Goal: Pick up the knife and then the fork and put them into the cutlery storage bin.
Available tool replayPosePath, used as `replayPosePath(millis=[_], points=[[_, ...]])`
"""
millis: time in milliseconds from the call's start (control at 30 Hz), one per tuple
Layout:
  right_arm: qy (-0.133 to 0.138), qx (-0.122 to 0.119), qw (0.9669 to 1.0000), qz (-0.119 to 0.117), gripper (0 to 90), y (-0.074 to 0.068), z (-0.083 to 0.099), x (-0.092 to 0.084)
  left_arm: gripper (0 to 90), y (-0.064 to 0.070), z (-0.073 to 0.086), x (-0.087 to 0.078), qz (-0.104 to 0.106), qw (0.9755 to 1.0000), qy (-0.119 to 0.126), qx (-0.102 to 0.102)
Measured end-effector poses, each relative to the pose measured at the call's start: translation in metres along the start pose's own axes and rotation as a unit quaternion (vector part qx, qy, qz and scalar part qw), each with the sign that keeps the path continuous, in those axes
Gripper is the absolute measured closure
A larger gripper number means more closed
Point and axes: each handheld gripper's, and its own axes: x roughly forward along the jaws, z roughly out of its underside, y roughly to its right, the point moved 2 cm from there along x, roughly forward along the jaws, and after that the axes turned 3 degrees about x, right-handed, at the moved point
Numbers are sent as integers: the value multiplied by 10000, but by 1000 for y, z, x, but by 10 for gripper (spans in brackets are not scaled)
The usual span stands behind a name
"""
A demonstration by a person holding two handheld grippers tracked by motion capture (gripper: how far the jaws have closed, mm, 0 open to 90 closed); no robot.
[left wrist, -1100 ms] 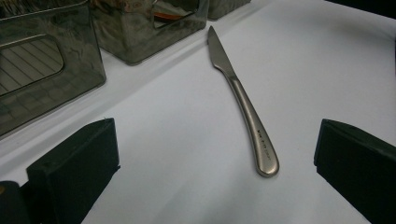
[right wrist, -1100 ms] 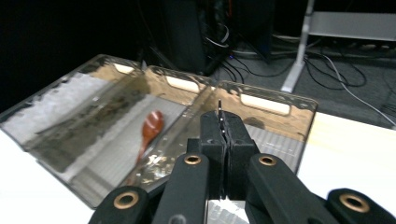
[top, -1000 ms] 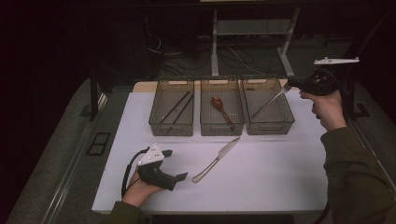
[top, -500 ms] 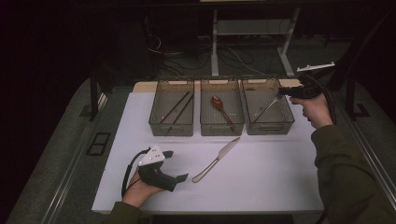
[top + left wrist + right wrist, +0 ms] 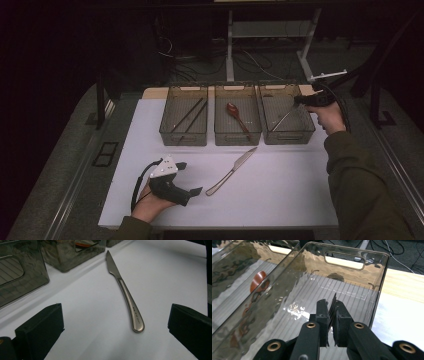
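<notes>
The right gripper (image 5: 331, 315) hangs above the far end of the right bin (image 5: 287, 137), pointing down into it. Its jaws have just been opening and now stand only a slit apart. A thin dark edge sits in that slit, the top end of a silver utensil (image 5: 286, 117). Whether the pads (image 5: 322, 311) are pressing on it I cannot tell. In the high view the utensil slants from the gripper down across the ribbed floor of the bin, its lower end toward the near left corner.

The left gripper (image 5: 192, 178) rests low at the near left of the white table (image 5: 300, 200), held in the left hand (image 5: 150, 205). Its jaws are spread wide and hold nothing. A knife (image 5: 125, 290) lies flat on the table just ahead of them, handle toward the gripper and blade tip toward the bins, touching neither jaw.

Three clear bins stand side by side at the far edge of the table. The middle bin (image 5: 237, 140) holds a red-brown spoon (image 5: 237, 115). The left bin (image 5: 182, 139) holds two dark sticks (image 5: 189, 115) lying slantwise. The knife's tip ends near the front wall of the middle bin.
</notes>
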Motion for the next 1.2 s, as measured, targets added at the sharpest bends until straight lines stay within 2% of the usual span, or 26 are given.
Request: replayPosePath(millis=[67,167,267,400,533,700,900,1033,1200], points=[[68,-76,9999,128,648,-1,0,2,0,0,0,0,6,10000,1,5],[94,-62,9993,357,492,1,1,2,0,1,0,0,15,10000,-15,6],[242,-2,9988,428,425,5,2,-4,0,0,0,-1,4,10000,3,11],[346,-15,9989,314,373,4,5,-13,0,0,0,-1,8,10000,-3,7],[520,-78,9986,28,330,-3,10,-25,0,1,-1,0,7,10000,-21,9],[689,-214,9969,-312,287,-20,19,-42,0,1,0,-1,-4,10000,-37,8],[839,-459,9936,-592,243,-42,36,-61,0,1,0,-1,-20,10000,-47,3],[921,-686,9909,-709,213,-58,51,-73,0,1,0,-1,-25,10000,-52,-4],[953,-818,9886,-834,186,-74,71,-83,0,2,0,0,-26,10000,-72,-3]])
